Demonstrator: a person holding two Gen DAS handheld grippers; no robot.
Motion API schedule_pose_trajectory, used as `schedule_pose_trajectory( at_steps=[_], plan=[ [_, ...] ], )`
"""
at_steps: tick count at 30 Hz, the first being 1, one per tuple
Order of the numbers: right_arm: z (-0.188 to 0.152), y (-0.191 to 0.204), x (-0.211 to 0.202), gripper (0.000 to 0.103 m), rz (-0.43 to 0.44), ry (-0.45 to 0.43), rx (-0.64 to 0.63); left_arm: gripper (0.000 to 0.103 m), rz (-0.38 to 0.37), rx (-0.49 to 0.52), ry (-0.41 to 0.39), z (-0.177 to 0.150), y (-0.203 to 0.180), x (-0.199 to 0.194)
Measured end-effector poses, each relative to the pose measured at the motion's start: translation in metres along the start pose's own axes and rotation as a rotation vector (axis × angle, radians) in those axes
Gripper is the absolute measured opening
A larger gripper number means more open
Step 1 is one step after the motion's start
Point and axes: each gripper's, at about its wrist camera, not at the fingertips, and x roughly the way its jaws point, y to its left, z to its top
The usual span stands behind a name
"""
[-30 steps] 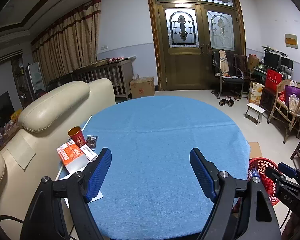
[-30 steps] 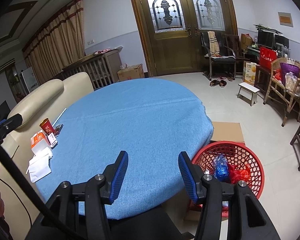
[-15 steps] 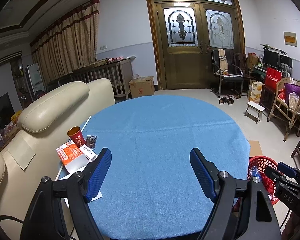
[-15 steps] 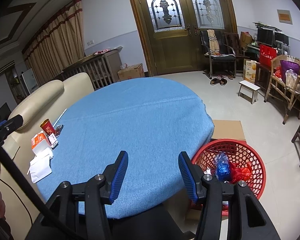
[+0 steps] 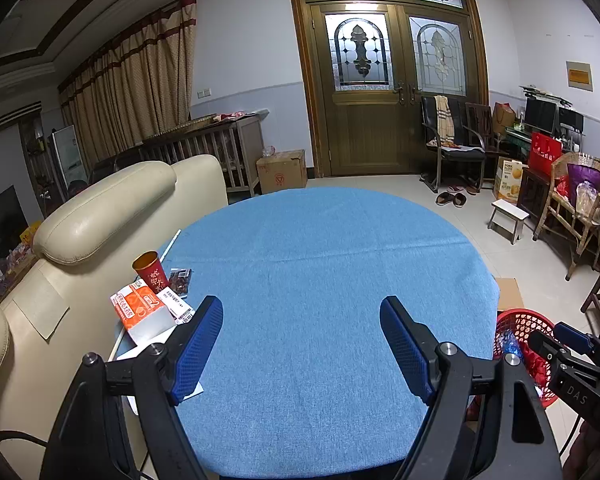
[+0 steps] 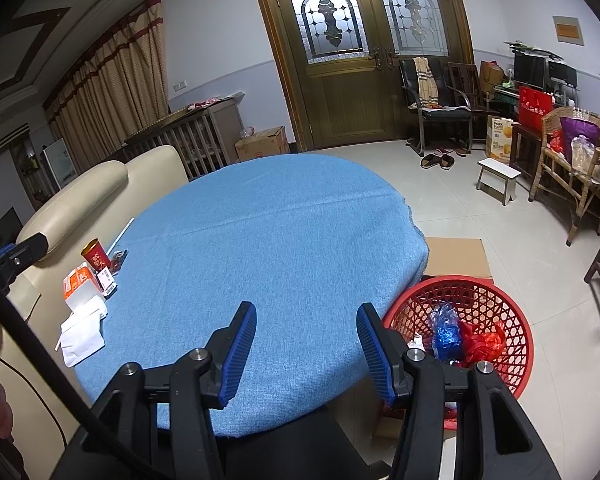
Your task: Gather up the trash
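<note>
Trash lies at the left edge of the round blue-clothed table (image 5: pixel 320 280): a red paper cup (image 5: pixel 150 271), an orange and white carton (image 5: pixel 140 314), a small dark wrapper (image 5: pixel 180 279), a white label card (image 5: pixel 178 307) and white tissue (image 6: pixel 82 334). The cup (image 6: pixel 96 258) and carton (image 6: pixel 80 286) also show in the right wrist view. A red mesh basket (image 6: pixel 496 300) with blue and red wrappers inside stands on the floor right of the table. My left gripper (image 5: pixel 302 350) is open and empty above the table's near side. My right gripper (image 6: pixel 306 352) is open and empty near the basket.
A cream sofa (image 5: pixel 100 216) presses against the table's left side. Flat cardboard (image 6: pixel 456 256) lies on the floor beside the basket. A white stool (image 6: pixel 498 178), wicker chair (image 6: pixel 572 160) and black chair (image 6: pixel 436 108) stand at the right; a wooden door (image 5: pixel 384 96) is behind.
Both views have shifted only slightly. Both grippers stay open and empty, and the trash has not moved.
</note>
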Motion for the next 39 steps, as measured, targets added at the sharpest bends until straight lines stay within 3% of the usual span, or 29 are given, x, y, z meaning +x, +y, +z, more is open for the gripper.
schedule_pose_trajectory(
  at_steps=[39],
  plan=[
    [-0.0025, 0.0011, 0.0038, 0.056, 0.002, 0.012, 0.005, 0.081, -0.009, 0.006, 0.029, -0.0053, -0.0055, 0.0033]
  ],
)
